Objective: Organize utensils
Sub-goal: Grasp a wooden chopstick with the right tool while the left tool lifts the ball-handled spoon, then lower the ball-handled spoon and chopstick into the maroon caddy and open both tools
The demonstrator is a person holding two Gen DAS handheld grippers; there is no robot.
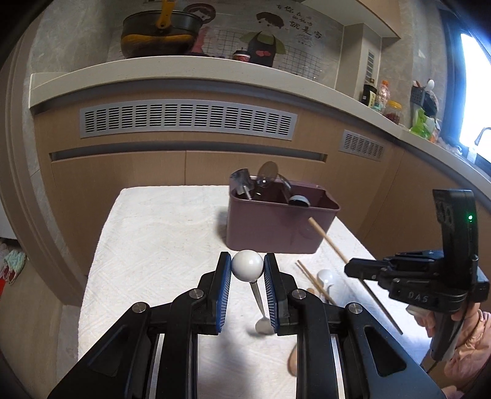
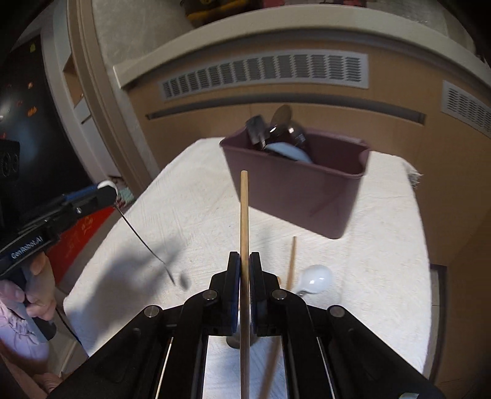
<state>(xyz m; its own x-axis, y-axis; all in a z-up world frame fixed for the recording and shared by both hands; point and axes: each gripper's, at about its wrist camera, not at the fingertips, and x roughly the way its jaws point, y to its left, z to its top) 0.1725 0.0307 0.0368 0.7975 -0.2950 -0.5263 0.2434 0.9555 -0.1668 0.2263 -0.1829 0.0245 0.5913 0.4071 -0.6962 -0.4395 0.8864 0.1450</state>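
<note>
With my right tool (image 2: 244, 261) clenched on a chopstick (image 2: 244, 214), its long axis aims at the bin (image 2: 322, 199) ahead. My left tool (image 1: 247, 265) grips a ball-ended spoon (image 1: 247, 265), left of that bin.

Lower ends of the utensils hidden inside the bin (image 1: 276, 228) near the table's far edge, held chopstick (image 2: 244, 245) cut off at the bottom edge, right wrist view blurred, wall lettering (image 1: 299, 23) unreadable

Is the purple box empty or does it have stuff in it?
Not empty. The purple box already holds several utensils sticking up above its rim.
</note>
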